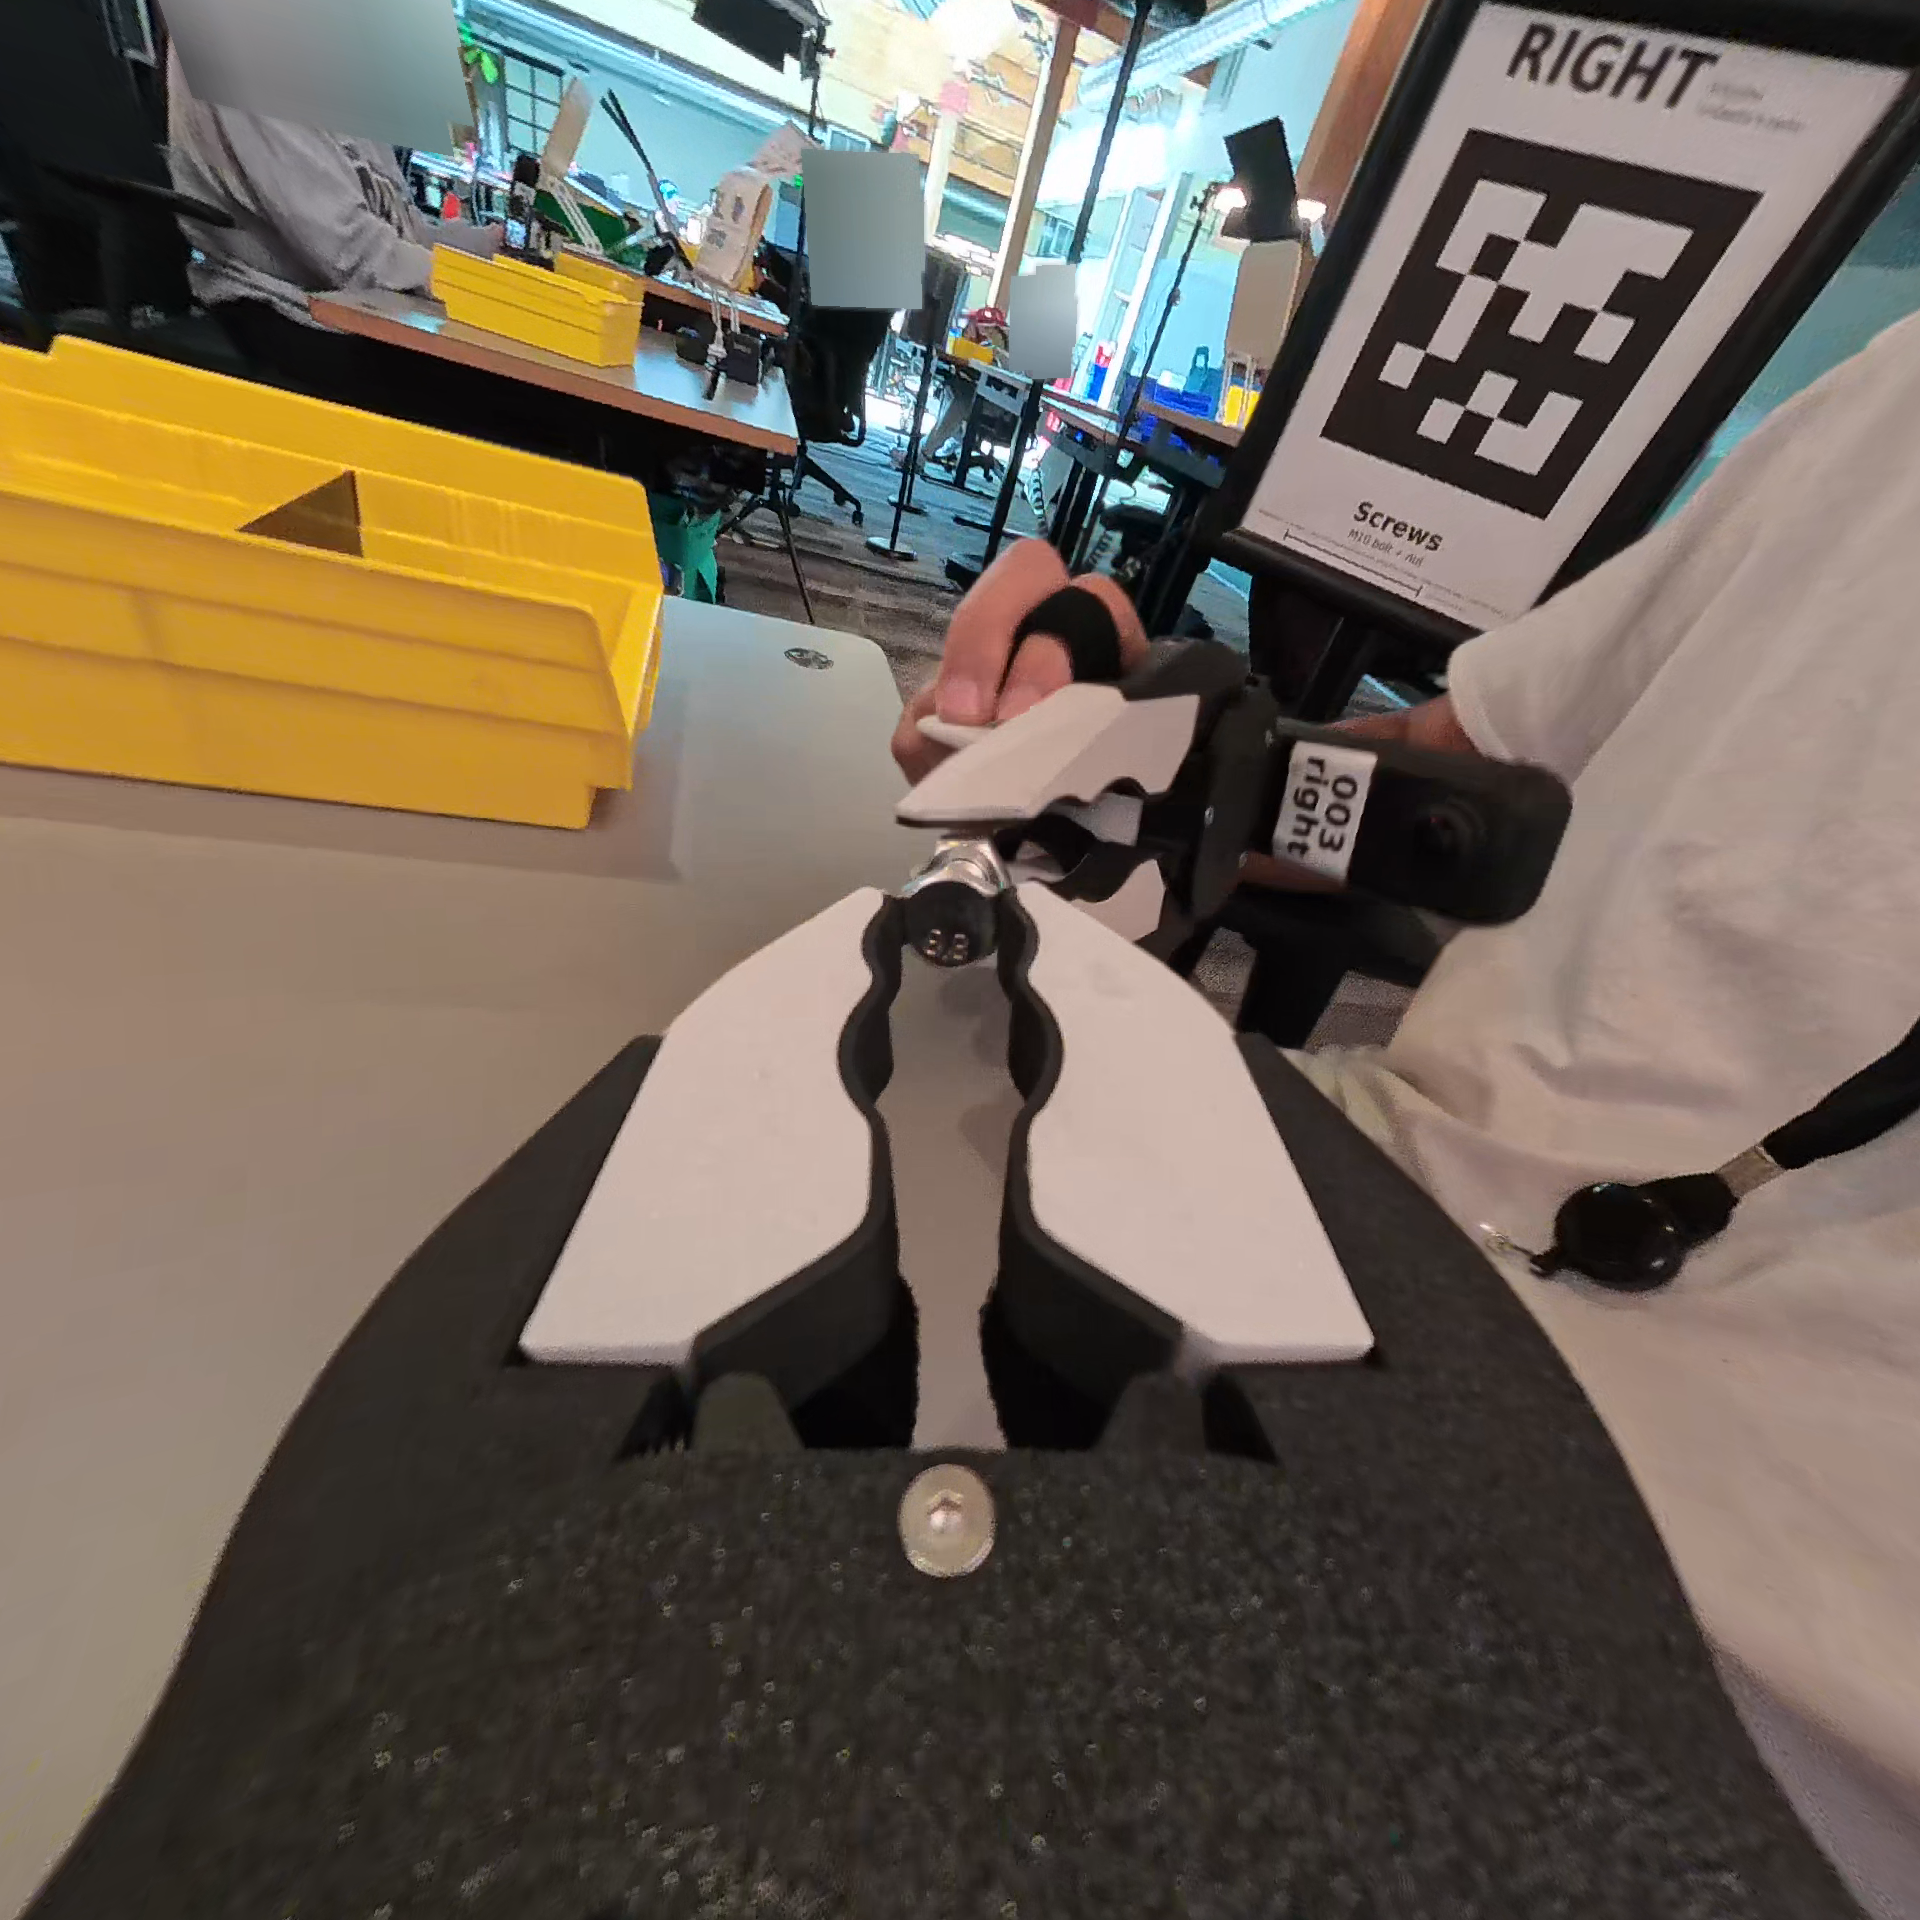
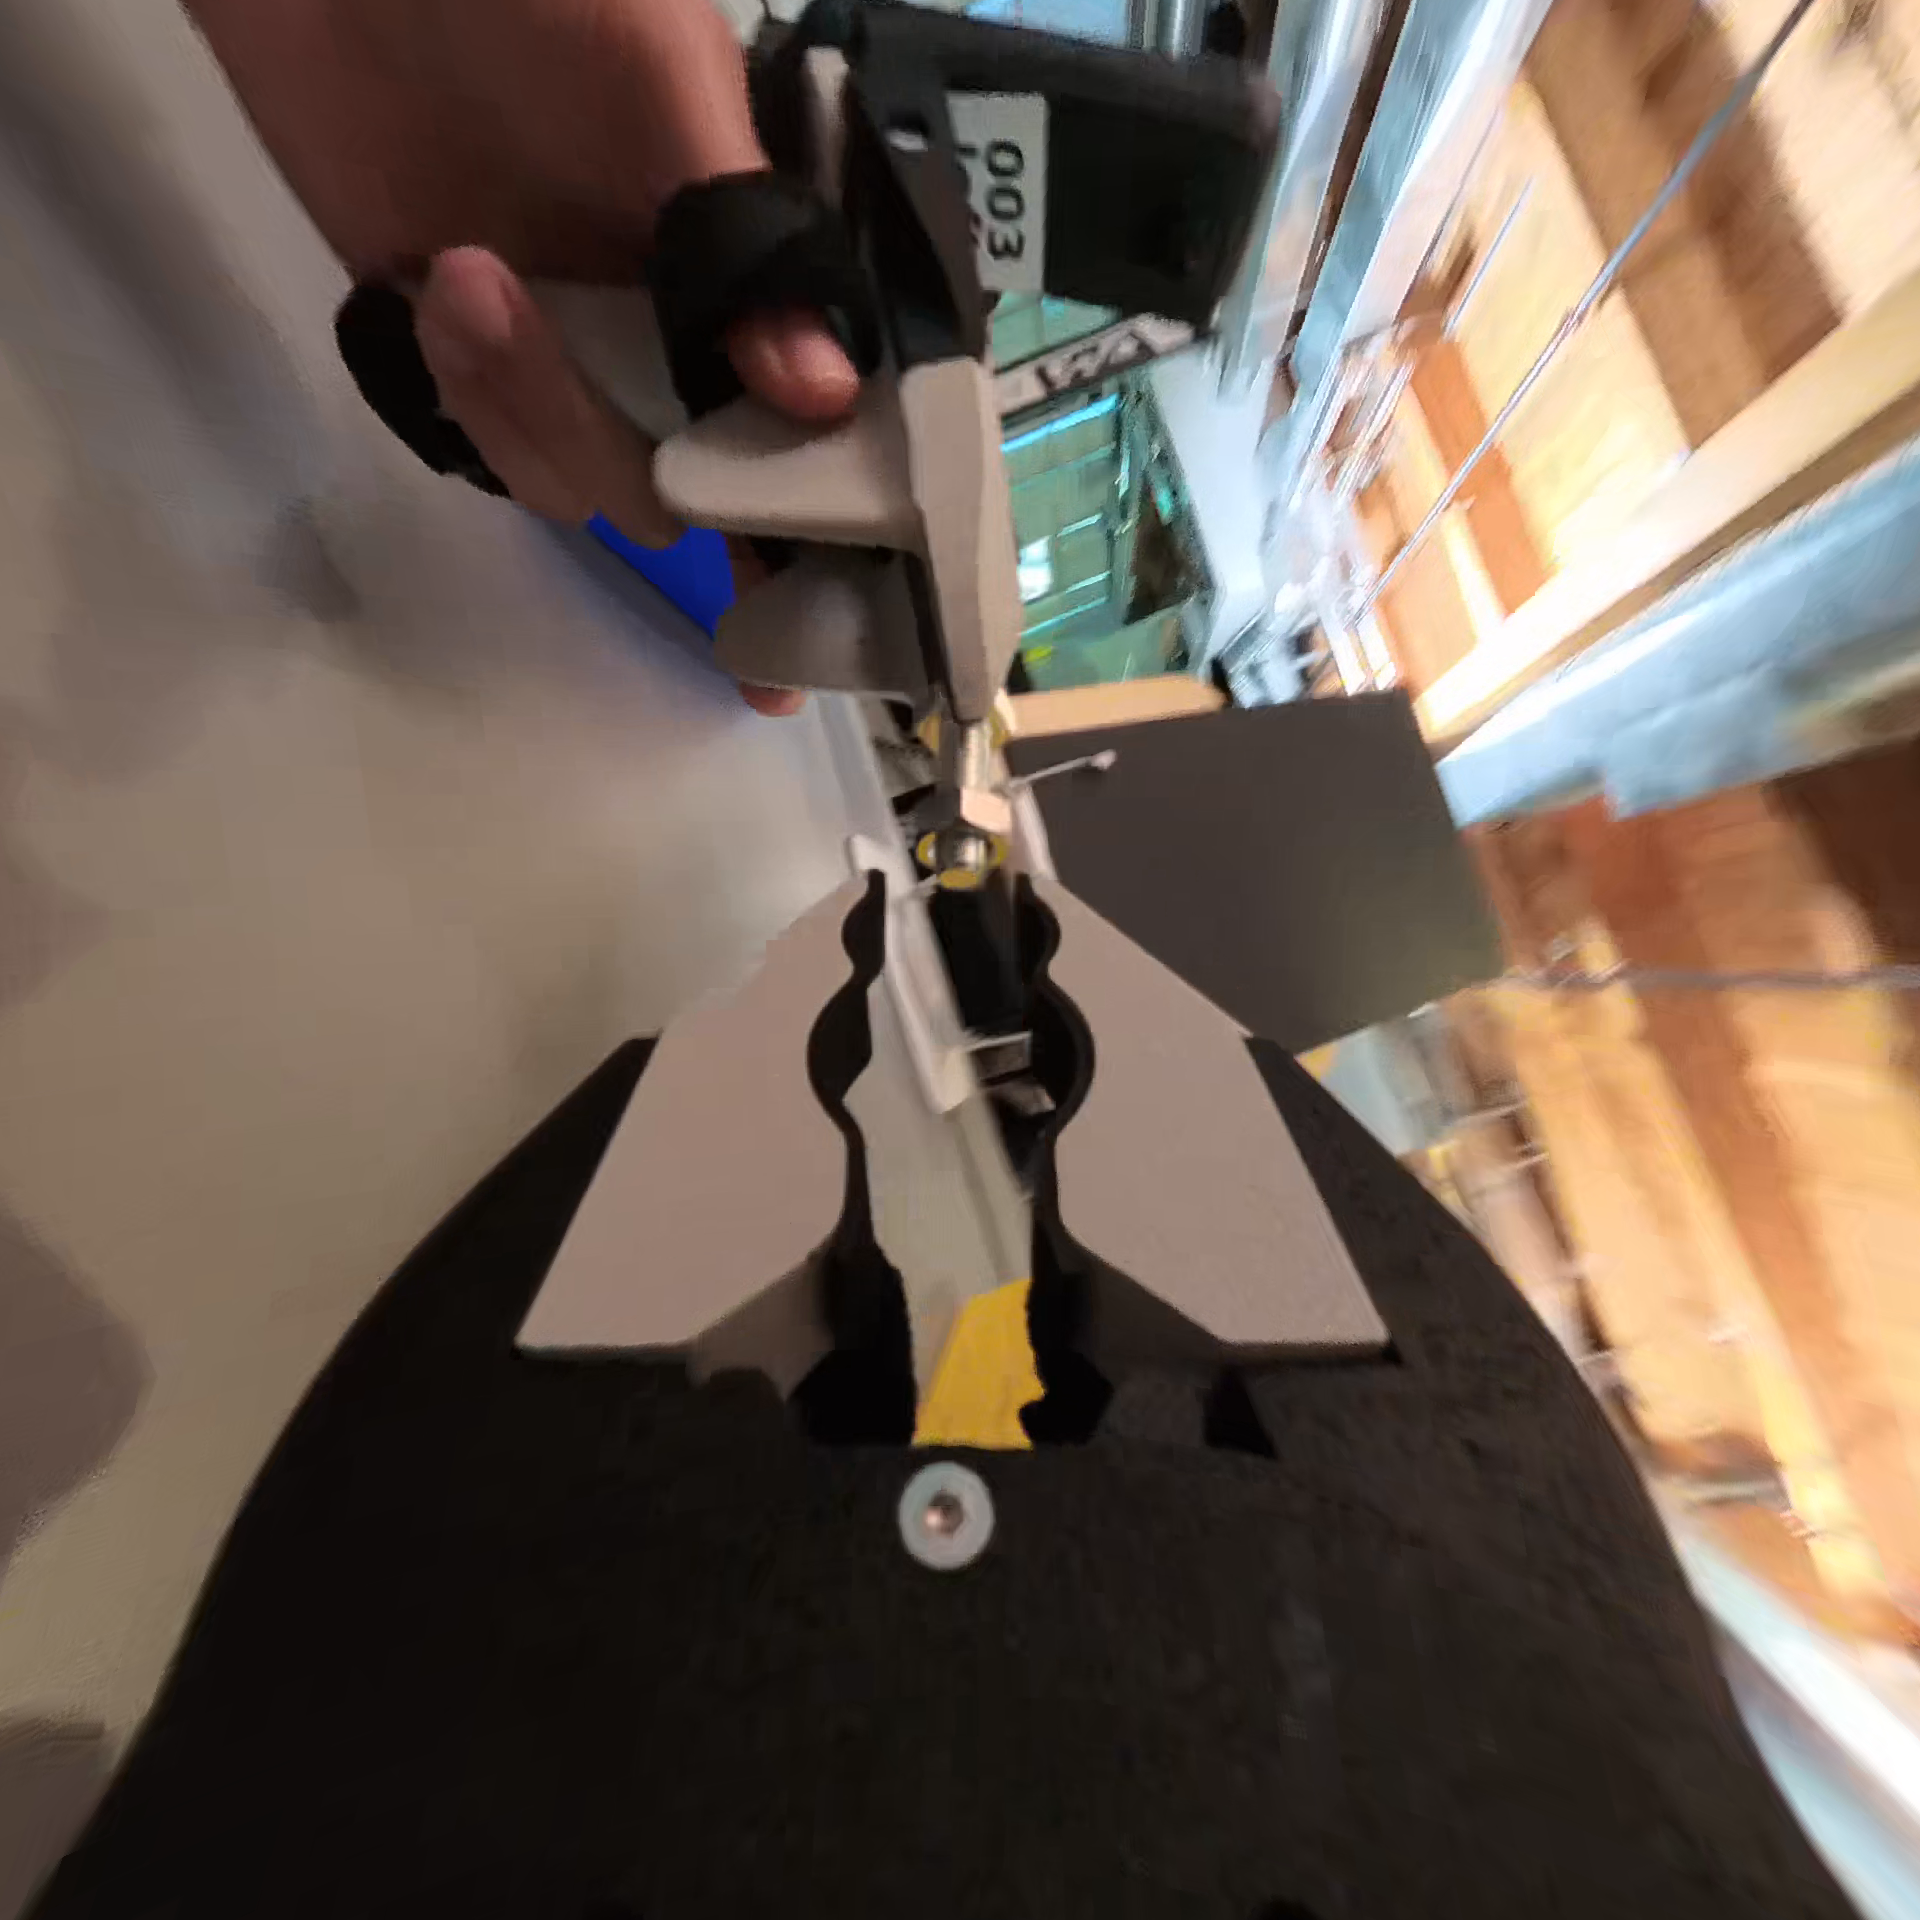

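My left gripper (image 1: 951,914) is shut on the dark head of a silver bolt (image 1: 948,940), held above the edge of the grey table (image 1: 312,1039). A silver nut (image 1: 958,864) sits on the bolt's shank just beyond my fingertips. My right gripper (image 1: 971,847) comes in from the right, one finger above and one below the nut. In the right wrist view, my right gripper (image 2: 951,883) is rolled sideways. Its jaws stand parted around the bolt's (image 2: 961,852) free end, with gaps on both sides. The nut (image 2: 982,808) and the left gripper (image 2: 966,717) are just beyond.
Stacked yellow bins (image 1: 312,623) stand on the table at the left. A framed sign with a black-and-white marker (image 1: 1538,312) stands at the right. A person in a white shirt (image 1: 1714,831) with a black badge reel (image 1: 1621,1236) is close on the right.
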A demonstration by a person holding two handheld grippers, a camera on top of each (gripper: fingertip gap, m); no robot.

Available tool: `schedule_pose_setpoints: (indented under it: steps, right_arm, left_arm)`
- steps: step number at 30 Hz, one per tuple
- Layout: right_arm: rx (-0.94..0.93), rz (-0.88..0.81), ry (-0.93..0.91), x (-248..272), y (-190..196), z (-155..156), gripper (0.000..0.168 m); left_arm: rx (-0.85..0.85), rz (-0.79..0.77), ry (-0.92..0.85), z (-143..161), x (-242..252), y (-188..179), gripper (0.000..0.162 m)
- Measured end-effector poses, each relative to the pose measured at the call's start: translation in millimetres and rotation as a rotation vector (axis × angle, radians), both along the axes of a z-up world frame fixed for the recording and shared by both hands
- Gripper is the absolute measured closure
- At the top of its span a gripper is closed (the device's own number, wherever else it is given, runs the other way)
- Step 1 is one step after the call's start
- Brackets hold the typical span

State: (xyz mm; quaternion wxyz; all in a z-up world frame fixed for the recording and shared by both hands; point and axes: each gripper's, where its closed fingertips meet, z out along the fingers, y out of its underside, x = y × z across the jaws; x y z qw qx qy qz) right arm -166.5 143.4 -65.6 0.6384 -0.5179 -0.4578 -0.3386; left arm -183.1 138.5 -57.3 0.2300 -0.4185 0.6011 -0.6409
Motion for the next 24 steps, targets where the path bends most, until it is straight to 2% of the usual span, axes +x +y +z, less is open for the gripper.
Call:
schedule_pose_setpoints:
  steps: [3, 6, 8, 9, 10, 12, 14, 17, 21, 24]
  right_arm:
    - [-0.191, -0.011, 0.395, 23, -1, -5, 0.134]
    - [-0.653, 0.146, 0.918, 11, -7, -34, 0.132]
    - [-0.970, 0.316, 1.306, -5, -14, -37, 0.130]
    - [-1.131, 0.482, 1.480, -15, -22, -26, 0.124]
    - [-1.253, 0.634, 1.657, -17, -25, -12, 0.122]
    - [-1.398, 0.769, 1.947, -11, -21, -3, 0.125]
    - [-1.470, 0.790, 2.080, -7, -14, -10, 0.130]
    - [-1.493, 0.839, 2.186, -5, -1, -7, 0.134]
    - [-1.569, 0.875, 2.159, -18, 9, -6, 0.137]
    - [-1.591, 0.882, 2.108, -31, 17, -3, 0.148]
  left_arm:
    - [0.058, 0.011, -0.039, 4, 11, 1, 0.145]
    - [0.185, 0.070, -0.083, 3, 21, 8, 0.144]
    - [0.289, 0.117, -0.092, -1, 25, 14, 0.145]
    - [0.335, 0.129, -0.092, -3, 25, 16, 0.144]
    - [0.372, 0.138, -0.094, -4, 25, 16, 0.144]
    - [0.417, 0.153, -0.106, -4, 22, 16, 0.144]
    - [0.438, 0.158, -0.118, -3, 17, 14, 0.144]
    - [0.451, 0.167, -0.123, -5, 7, 12, 0.145]
    - [0.438, 0.215, -0.105, -6, -8, 14, 0.144]
    - [0.451, 0.263, -0.087, -9, -18, 17, 0.144]
